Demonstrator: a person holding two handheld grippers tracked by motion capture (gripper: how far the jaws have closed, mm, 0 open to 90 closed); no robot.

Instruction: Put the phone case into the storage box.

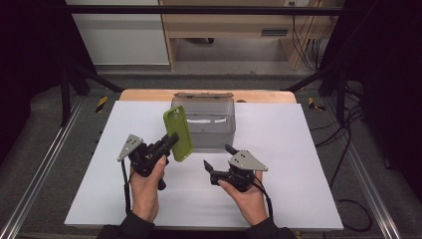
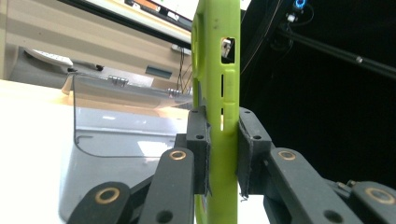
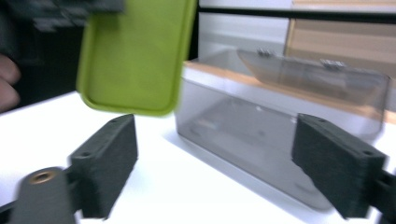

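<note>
On the left of the white table [image 1: 298,149], the left gripper [image 1: 169,143] is clamped on the lower end of a green phone case [image 1: 178,133], its pads squeezing the case's thin edges in the left gripper view [image 2: 218,93]. The case stands nearly upright, long axis rising and leaning slightly far-left, lifted clear of the table. Just behind and right of it sits a clear plastic box [image 1: 209,124] with its hinged lid [image 1: 201,94] thrown back, mouth upward. Farther right, the right gripper [image 1: 217,158] hovers with jaws wide apart and empty. The left hand is nearer; the case probably has to tilt and travel a little far-right to reach the box.
</note>
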